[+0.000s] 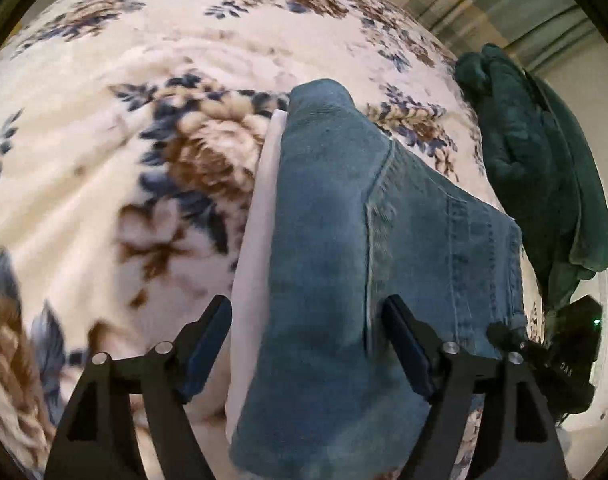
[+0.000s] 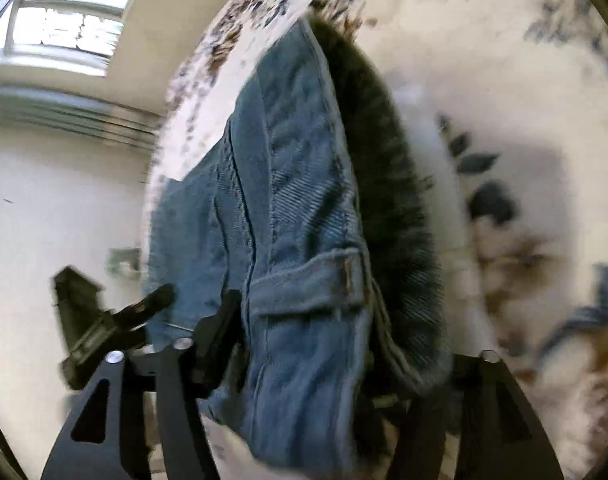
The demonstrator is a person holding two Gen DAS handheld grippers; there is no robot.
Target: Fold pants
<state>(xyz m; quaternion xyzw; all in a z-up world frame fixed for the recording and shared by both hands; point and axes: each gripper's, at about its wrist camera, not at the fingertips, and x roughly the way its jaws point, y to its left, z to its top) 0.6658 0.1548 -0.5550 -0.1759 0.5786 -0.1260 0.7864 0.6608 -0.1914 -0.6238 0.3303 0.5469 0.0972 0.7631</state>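
Blue denim pants [image 1: 343,240] lie folded on a floral blanket [image 1: 104,160], over a white cloth [image 1: 256,240]. My left gripper [image 1: 307,344] is open, its fingers either side of the denim's near end, not pinching it. In the right wrist view the pants [image 2: 304,220] hang between the fingers of my right gripper [image 2: 304,344], with the waistband and a belt loop [image 2: 323,272] close to the camera. The left finger [image 2: 220,328] presses on the denim; the right finger is hidden behind the cloth. The view is blurred.
A dark green fleece garment [image 1: 543,168] lies at the bed's right edge, and shows as a dark fuzzy band [image 2: 391,200] beside the denim. The other gripper's body [image 1: 563,356] is at lower right. Pale floor [image 2: 64,220], a window [image 2: 72,32] and a curtain [image 1: 503,8] lie beyond the bed.
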